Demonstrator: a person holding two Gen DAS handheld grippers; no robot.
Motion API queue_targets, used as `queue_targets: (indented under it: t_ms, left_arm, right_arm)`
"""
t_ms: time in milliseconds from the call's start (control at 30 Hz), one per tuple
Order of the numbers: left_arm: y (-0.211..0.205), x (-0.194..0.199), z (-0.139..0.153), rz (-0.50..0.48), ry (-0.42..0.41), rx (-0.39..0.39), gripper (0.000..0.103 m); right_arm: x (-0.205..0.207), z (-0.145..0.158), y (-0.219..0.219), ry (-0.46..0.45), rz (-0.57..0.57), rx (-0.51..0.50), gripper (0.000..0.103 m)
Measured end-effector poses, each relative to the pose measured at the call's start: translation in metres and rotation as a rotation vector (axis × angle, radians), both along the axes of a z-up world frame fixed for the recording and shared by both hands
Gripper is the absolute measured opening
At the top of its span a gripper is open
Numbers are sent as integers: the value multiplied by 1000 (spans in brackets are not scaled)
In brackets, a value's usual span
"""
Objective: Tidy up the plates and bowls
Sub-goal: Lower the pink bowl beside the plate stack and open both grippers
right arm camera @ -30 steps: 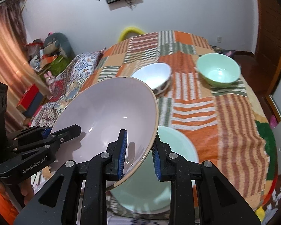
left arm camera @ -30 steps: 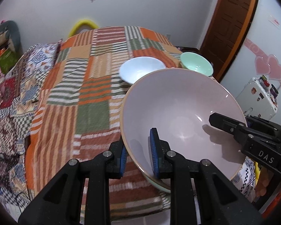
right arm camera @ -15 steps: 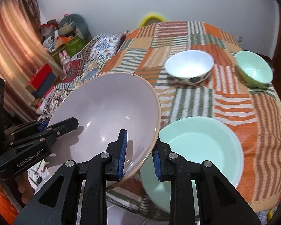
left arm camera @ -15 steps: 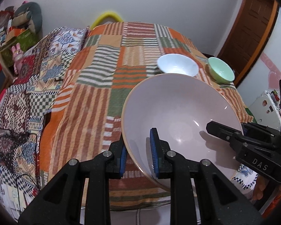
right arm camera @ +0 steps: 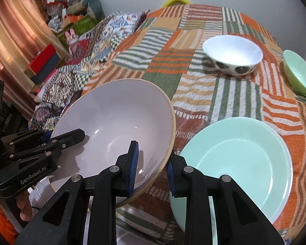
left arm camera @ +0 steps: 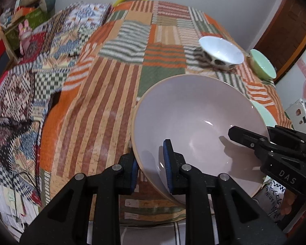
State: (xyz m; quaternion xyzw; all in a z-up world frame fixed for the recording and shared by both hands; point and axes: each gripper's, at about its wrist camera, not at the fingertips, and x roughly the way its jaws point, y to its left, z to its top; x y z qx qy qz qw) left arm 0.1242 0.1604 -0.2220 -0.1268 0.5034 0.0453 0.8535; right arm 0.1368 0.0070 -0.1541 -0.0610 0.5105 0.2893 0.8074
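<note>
A large pale-lilac ceramic bowl (left arm camera: 195, 118) is clamped at opposite rims by the left gripper (left arm camera: 151, 167) and right gripper (right arm camera: 151, 163), beside a mint-green plate (right arm camera: 244, 153).

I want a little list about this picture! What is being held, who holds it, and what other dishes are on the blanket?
held thing: big pale bowl, tilted, off the cloth
left gripper: fingers clamped on the bowl's rim
right gripper: fingers clamped on the opposite rim
beside it: large mint plate near the front edge of the patchwork cloth
further back: white bowl with dark spots outside
far right: small mint bowl
stacked yet: no, every dish sits apart
</note>
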Motion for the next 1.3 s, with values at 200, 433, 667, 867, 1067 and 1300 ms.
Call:
queue_targets:
  t_ms: [200, 433, 667, 867, 1067, 1300]
  left_arm:
    - [9, 4, -28, 18, 73, -36, 21]
    - [12, 7, -45, 33, 111, -39, 21]
    - [12, 7, -60, 23, 149, -25, 21]
    - [13, 2, -66, 28, 151, -51, 22]
    - [11, 0, -66, 34, 161, -44, 23]
    - [12, -10, -57, 70, 155, -29, 35]
  right_arm:
    - [4, -19, 11, 38, 20, -36, 23]
    - [8, -37, 18, 71, 40, -68, 23]
    - [11, -46, 23, 82, 61, -80, 23]
    - [9, -50, 24, 97, 72, -83, 23]
    - [5, -45, 23, 87, 90, -104, 26]
    - [2, -31, 5, 82, 66, -70, 28]
